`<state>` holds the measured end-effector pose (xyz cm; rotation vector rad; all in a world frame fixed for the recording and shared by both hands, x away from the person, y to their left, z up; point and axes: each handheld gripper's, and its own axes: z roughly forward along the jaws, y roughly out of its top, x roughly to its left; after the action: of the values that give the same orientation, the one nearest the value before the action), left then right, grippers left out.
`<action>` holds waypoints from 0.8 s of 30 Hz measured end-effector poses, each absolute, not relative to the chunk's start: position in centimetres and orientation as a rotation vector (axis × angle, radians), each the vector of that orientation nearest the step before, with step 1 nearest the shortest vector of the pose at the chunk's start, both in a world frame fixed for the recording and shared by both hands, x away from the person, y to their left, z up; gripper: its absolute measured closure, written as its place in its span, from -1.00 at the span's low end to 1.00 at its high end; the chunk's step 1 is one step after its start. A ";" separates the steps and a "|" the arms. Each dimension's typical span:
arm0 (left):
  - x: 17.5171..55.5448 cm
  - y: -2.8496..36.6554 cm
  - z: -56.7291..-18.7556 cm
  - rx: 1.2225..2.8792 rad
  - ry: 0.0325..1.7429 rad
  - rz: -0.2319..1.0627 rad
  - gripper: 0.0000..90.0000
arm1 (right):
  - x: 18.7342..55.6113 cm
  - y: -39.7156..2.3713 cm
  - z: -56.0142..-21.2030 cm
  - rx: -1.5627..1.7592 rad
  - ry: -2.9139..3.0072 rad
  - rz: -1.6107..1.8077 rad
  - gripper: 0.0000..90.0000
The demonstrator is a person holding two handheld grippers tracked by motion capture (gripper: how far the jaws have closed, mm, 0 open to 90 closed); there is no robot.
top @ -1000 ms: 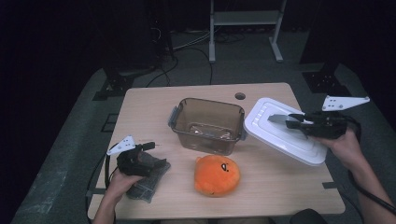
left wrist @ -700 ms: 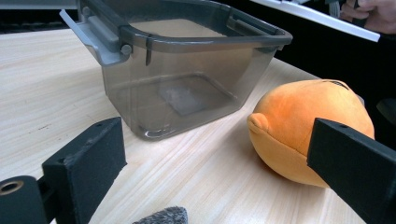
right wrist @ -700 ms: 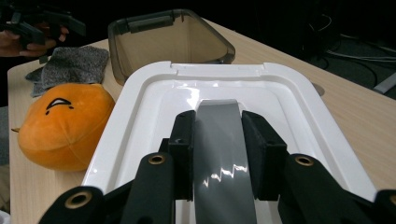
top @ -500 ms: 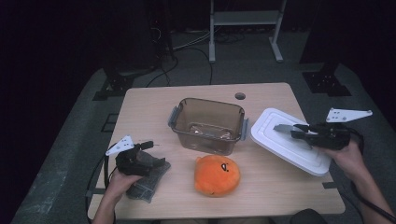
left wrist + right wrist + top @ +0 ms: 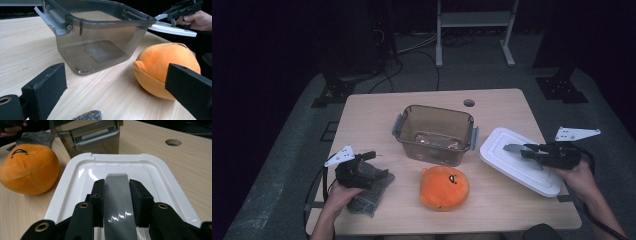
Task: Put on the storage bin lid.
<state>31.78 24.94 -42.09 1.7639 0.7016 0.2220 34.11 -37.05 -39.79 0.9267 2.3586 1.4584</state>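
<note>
A clear brown plastic tub [image 5: 434,134] stands open in the middle of the table, and it looks close in the left gripper view [image 5: 97,47]. Its white lid [image 5: 518,161] is at the table's right side, slightly tilted. My right gripper [image 5: 526,149] is shut on the lid's grey centre strip [image 5: 117,182], its jaws on either side of it [image 5: 117,192]. An orange plush toy [image 5: 444,187] lies in front of the tub. My left gripper [image 5: 371,157] stands open at the front left, jaws wide apart [image 5: 117,82] and pointing at the tub and toy.
A dark grey cloth [image 5: 371,192] lies under my left gripper near the front edge. A round cable hole [image 5: 469,103] sits in the table's far side. Beyond the table are a dark floor, cables and a metal stand [image 5: 472,30].
My right gripper has come down and nearer with the lid, which now sits lower at the table's right side. The left gripper has stayed put.
</note>
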 end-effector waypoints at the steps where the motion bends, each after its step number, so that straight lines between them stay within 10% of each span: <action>1: 31.8 24.9 -42.1 1.765 0.701 0.223 -0.93 | 34.1 -37.0 -40.0 0.926 2.361 1.460 0.46; 24: 31.7 25.1 -42.0 1.761 0.704 0.224 -0.93 | 33.8 -35.3 -44.8 0.975 2.439 1.449 0.45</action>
<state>31.73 25.06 -42.01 1.7609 0.7043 0.2243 33.79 -35.29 -44.80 0.9747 2.4389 1.4494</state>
